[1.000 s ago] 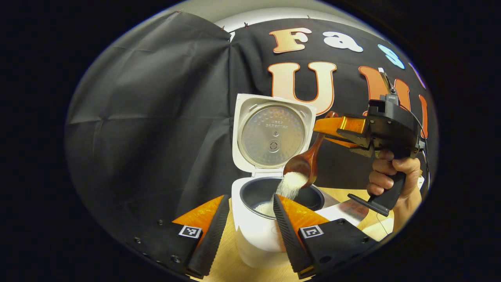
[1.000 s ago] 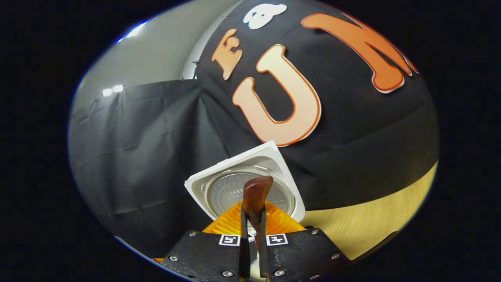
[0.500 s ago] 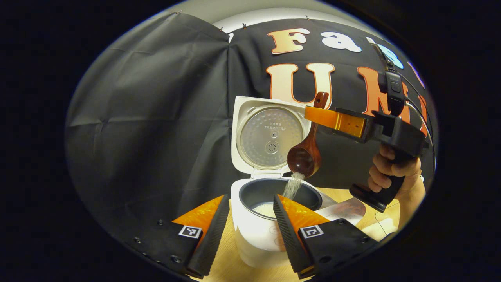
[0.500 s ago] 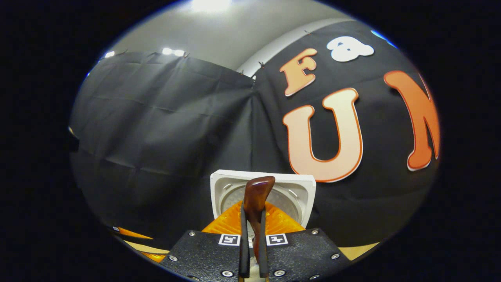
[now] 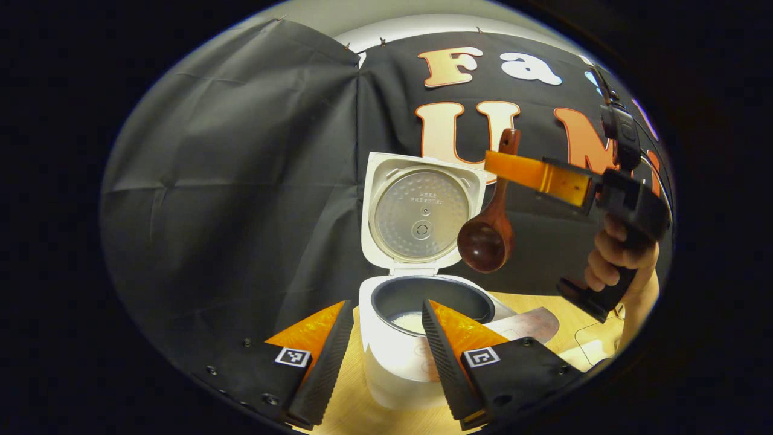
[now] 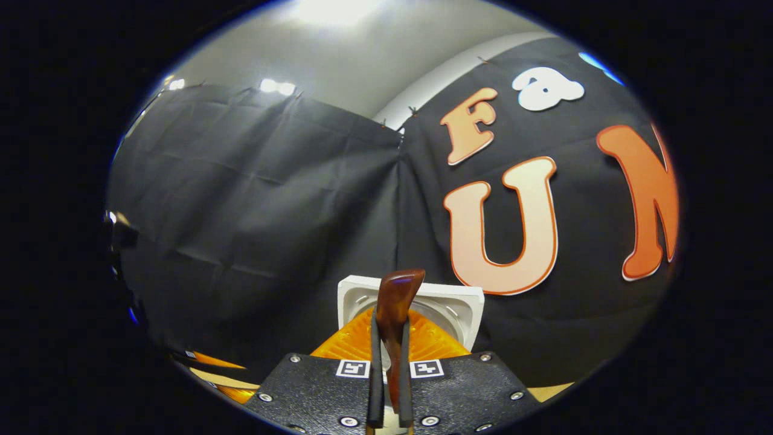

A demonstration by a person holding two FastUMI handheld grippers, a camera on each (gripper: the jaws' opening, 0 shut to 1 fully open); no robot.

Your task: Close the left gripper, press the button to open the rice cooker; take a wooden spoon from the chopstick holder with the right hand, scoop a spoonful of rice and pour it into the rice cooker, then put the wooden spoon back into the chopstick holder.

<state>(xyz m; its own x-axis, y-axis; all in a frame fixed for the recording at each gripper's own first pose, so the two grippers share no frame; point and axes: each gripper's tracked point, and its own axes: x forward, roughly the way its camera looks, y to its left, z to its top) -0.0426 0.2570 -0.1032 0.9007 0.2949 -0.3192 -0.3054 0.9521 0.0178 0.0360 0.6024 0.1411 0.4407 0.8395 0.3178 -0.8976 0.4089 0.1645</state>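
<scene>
Gaping rice cooker [image 5: 398, 356], one wooden spoon [image 5: 487, 241] aloft

Spoon handle [image 6: 395, 302] clamped in right tool [image 6: 389, 374]

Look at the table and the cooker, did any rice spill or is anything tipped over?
Nothing stands out. The rice lies inside the pot of the rice cooker, whose lid stands open and upright. The right gripper holds the wooden spoon above the pot, bowl hanging down and empty. No grains show on the table.
</scene>
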